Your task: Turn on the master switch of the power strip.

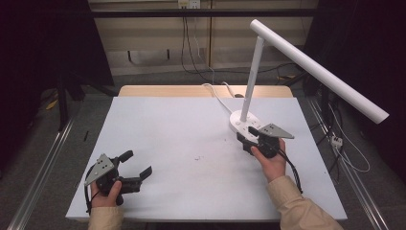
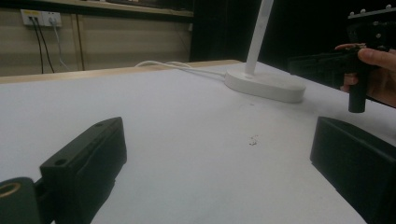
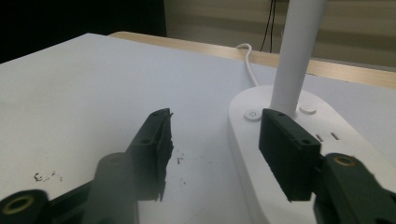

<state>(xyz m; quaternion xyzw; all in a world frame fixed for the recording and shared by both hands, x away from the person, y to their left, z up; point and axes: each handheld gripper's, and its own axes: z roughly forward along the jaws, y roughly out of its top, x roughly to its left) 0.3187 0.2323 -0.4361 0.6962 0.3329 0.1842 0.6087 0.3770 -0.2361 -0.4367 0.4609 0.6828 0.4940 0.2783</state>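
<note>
White table, desk lamp, dark room

Right tongs at 3 o'clock on tabletop, right at white lamp base, jaws part-open. Left tongs at 7 o'clock, jaws wide, nothing between.

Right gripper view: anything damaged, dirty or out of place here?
Yes. The pad on one jaw of the right gripper looks ragged and chipped along its edge. Small dark specks lie on the white table beside the lamp base. The lamp itself stands upright, nothing spilled.
</note>
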